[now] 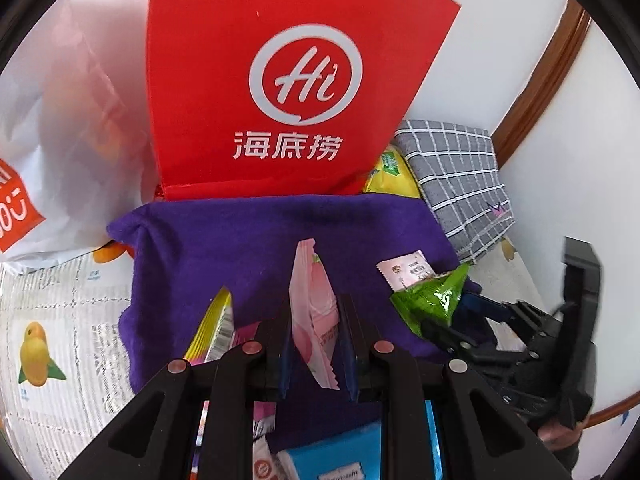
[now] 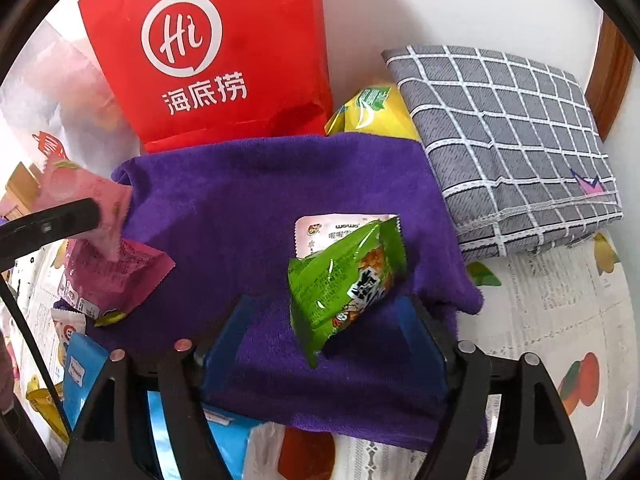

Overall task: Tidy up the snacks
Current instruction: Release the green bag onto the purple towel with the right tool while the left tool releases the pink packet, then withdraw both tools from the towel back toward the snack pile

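Red bag (image 1: 296,80) at far centre, upright, printed white with "Hi" in a ring above "海底捞". Purple towel (image 2: 280,184) spread in front of it. Green snack packet (image 2: 344,280) lying on the towel, over a pink-white packet (image 2: 340,228) marked "wowo". Right gripper (image 2: 324,344) standing wide around the green packet's near end, pads clear of it. Left gripper (image 1: 314,344) clamped narrow on a pink snack packet (image 1: 312,300), above the towel's left part. Yellow pouch (image 2: 372,112) wedged between red bag and grey checked cloth (image 2: 508,140), far right. Blue packs (image 2: 80,376) near left, print unreadable.
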Tool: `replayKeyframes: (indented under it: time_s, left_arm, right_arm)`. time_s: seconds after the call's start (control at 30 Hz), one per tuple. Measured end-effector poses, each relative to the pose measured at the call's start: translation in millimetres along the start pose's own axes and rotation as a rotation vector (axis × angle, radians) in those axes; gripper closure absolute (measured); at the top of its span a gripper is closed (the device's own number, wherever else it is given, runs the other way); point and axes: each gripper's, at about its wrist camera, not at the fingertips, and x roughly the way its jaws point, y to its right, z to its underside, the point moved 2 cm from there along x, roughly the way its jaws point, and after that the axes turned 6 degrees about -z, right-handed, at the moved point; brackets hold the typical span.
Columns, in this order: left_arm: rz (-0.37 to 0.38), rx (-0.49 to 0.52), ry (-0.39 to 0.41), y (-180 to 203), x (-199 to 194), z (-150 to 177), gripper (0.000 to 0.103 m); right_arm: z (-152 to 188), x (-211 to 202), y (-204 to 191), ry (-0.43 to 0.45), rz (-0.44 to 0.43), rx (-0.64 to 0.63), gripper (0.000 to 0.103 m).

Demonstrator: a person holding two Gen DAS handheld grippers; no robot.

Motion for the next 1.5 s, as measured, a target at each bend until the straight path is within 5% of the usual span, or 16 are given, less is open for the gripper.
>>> replayKeyframes:
  time_s: [0.4,0.5,0.57,1.0,1.17,1.5]
  left_arm:
    - [-0.022,-0.066,-0.067,-11,34,-4,0.083]
    - [0.002,-0.087,-0.077,-15,34,-6,0.076]
    - [0.014,-0.091,-0.069,-15,30,-7,0.064]
    - [-0.011,-0.108,-0.038,-25,-17,6,0.056]
    - [-0.045,-0.112,-0.019,-37,-40,17,0.045]
    - [-0.061,-0.110,-0.093,-47,-21,47,0.046]
  right_arm:
    - [1,-29,14,0.062,0.001,0.041,0.027]
    - [5,-32,14,0.064,-0.002,0.045,0.027]
    - [5,-30,14,0.062,0.000,0.046,0.027]
    - [16,-55,-3,0.081,-0.020,0.043,0.027]
    - [25,-73,-19,0.096,-0.040,0.030,0.027]
    - [44,-87,-35,0.096,-0.060,0.003,0.027]
